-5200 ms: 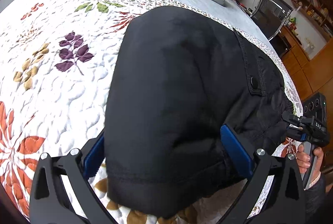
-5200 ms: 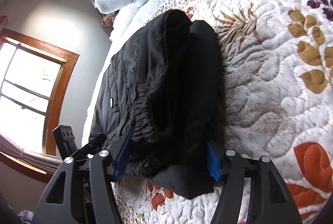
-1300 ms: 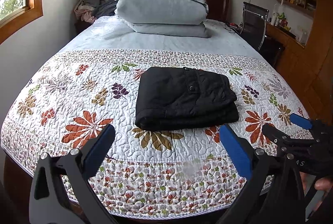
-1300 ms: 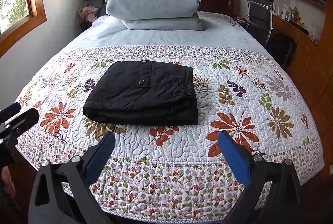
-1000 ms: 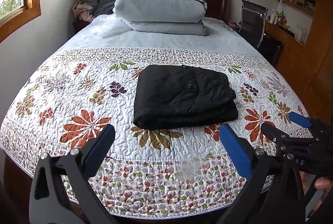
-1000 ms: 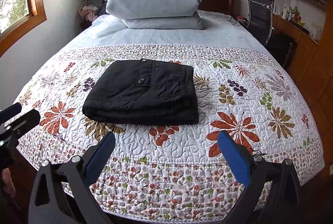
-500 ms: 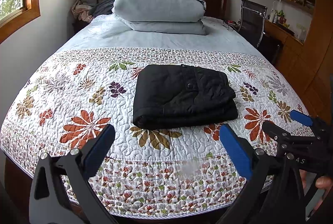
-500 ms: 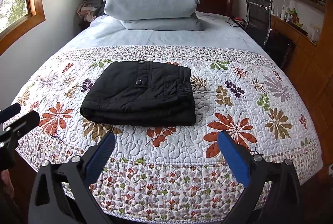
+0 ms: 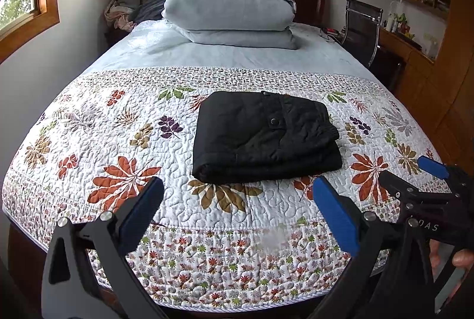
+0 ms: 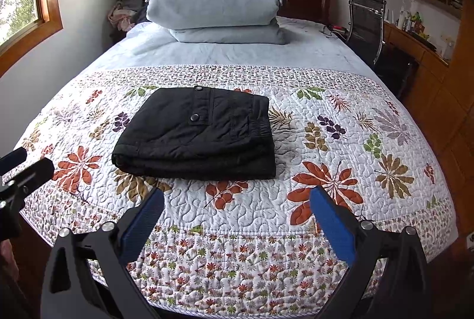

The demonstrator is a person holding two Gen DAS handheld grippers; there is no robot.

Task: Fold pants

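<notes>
The black pants (image 9: 263, 138) lie folded into a thick rectangle on the floral quilt (image 9: 118, 141), a snap button showing on top. In the right wrist view the same pants (image 10: 198, 135) sit left of centre. My left gripper (image 9: 237, 194) hangs open over the foot of the bed, well short of the pants, nothing between its blue pads. My right gripper (image 10: 235, 200) is likewise open and empty, held back from the bundle. The right gripper (image 9: 426, 194) also shows at the left view's right edge, held by a hand (image 9: 453, 256).
Folded grey bedding (image 9: 228, 13) is stacked at the headboard. A black chair (image 9: 361, 28) and a wooden desk (image 9: 414, 52) stand to the bed's right. Clothes (image 9: 124, 7) are heaped in the far left corner. The quilt's front edge (image 9: 237, 298) drops off just below the grippers.
Five seconds ago both grippers were close in around the pants; since then they let go and pulled back to the foot of the bed. Over the last second almost nothing moved.
</notes>
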